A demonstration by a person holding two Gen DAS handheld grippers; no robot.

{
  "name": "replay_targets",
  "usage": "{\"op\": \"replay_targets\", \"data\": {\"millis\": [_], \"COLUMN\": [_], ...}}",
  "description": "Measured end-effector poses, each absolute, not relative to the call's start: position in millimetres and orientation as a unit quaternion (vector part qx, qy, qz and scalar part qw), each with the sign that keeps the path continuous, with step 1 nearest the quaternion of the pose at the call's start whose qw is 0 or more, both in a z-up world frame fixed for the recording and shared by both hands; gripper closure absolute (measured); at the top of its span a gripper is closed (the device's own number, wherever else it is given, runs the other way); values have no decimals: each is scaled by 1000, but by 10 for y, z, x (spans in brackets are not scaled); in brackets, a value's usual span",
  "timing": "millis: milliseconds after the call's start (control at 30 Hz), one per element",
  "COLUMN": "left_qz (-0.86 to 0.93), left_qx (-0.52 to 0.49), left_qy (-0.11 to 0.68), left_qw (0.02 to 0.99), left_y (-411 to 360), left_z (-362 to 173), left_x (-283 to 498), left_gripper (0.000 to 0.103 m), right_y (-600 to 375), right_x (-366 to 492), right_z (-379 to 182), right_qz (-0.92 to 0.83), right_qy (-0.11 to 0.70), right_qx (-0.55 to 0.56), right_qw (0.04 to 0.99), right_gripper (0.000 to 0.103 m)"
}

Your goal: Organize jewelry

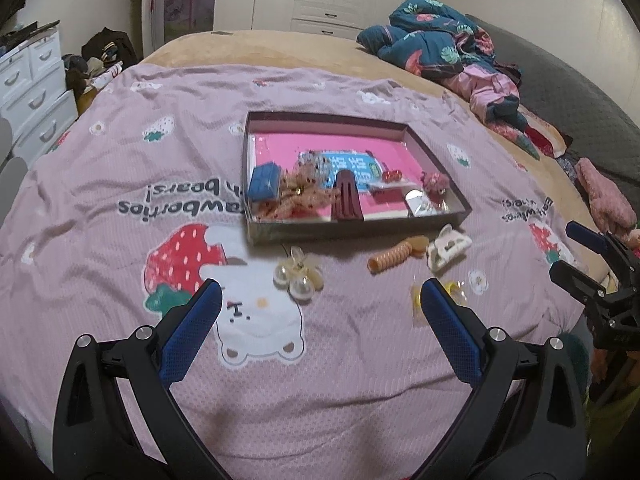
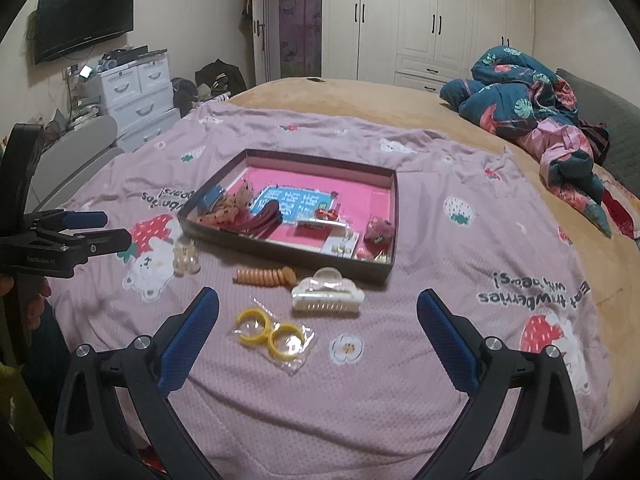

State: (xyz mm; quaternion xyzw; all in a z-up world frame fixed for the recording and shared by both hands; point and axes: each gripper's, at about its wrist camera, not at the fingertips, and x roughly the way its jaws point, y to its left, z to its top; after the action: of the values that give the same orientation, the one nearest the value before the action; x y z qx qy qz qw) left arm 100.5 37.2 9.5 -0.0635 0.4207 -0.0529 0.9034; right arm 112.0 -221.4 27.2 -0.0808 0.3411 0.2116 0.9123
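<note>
- We hold both tools over the bedspread (image 2: 400, 400) with nothing in them: the left gripper (image 1: 320, 300) has its jaws spread wide, and the right gripper (image 2: 318, 308) is likewise released
- The shallow tray (image 2: 288, 254) lies ahead on the bedspread and already holds several pieces, among them a small blue box (image 1: 264, 182) and a dark red hair clip (image 1: 348, 200)
- Four items lie outside it, all near its front wall: a pearl ornament (image 1: 296, 274), an orange coil hair tie (image 2: 264, 276), a white claw clip (image 2: 327, 296) and a clear packet of yellow rings (image 2: 272, 332)
- The packet lies closest to the right gripper, just ahead of its left finger (image 2: 192, 336); we judge it very light, with slick, crinkly film that could slide out of a shallow pinch, so we would close across one ring through the film, not on a loose corner
- The claw clip looks rigid and glossy; its curved back is the safest place to grip, since squeezing the handles would spring the teeth open
- The coil tie seems soft and springy; a bite across its middle should hold, though it may stretch or roll
- The pearl ornament, just ahead of the left gripper, looks delicate, with smooth round beads that offer poor purchase; we would take it by the bow-like centre and press lightly
- The soft bedding will give under a downward push, so each pick calls for a low, level approach
</note>
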Motion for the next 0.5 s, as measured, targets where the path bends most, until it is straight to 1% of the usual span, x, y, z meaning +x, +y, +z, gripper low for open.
{"op": "replay_targets", "data": {"millis": [500], "left_qz": [-49], "left_qx": [-57], "left_qy": [446], "left_qw": [892], "left_y": [370], "left_z": [-162], "left_x": [863], "left_gripper": [10], "right_y": [-2230], "right_x": [1036], "right_z": [2], "right_qz": [212], "right_qy": [368], "right_qx": [-79], "right_qw": [902], "right_gripper": [4]}}
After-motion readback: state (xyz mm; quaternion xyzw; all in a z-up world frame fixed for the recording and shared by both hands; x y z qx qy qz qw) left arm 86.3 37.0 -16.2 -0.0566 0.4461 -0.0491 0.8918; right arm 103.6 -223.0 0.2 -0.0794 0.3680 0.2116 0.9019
